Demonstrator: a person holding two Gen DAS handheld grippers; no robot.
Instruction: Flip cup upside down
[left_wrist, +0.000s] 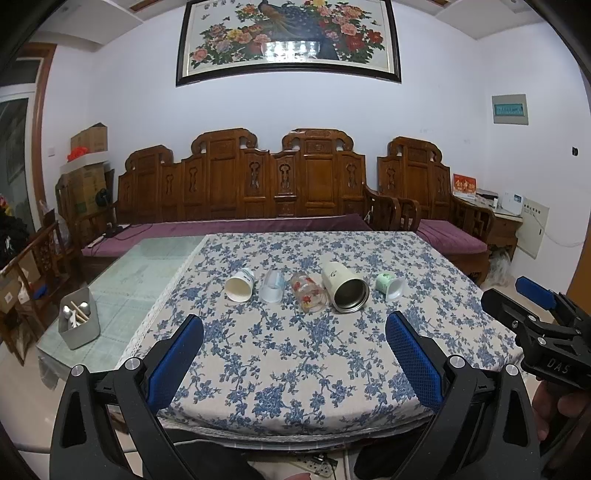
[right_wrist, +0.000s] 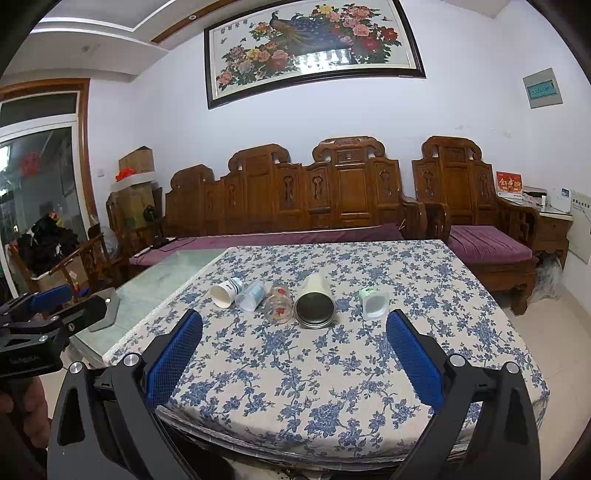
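Observation:
Several cups lie on their sides in a row on the blue-flowered tablecloth (left_wrist: 288, 362), mouths toward me: a white paper cup (left_wrist: 240, 285) (right_wrist: 226, 291), a clear plastic cup (left_wrist: 272, 286) (right_wrist: 252, 294), a red-flowered glass (left_wrist: 309, 295) (right_wrist: 279, 304), a cream steel-lined tumbler (left_wrist: 345, 291) (right_wrist: 315, 301), and a small green-and-white cup (left_wrist: 389, 285) (right_wrist: 375, 301). My left gripper (left_wrist: 293, 332) is open and empty, short of the row. My right gripper (right_wrist: 294, 330) is open and empty, just before the tumbler.
A grey bin (left_wrist: 79, 323) with utensils stands on the bare glass tabletop at left. A carved wooden sofa (left_wrist: 258, 184) with purple cushions lines the far wall. The right gripper shows at the right edge of the left wrist view (left_wrist: 535, 314).

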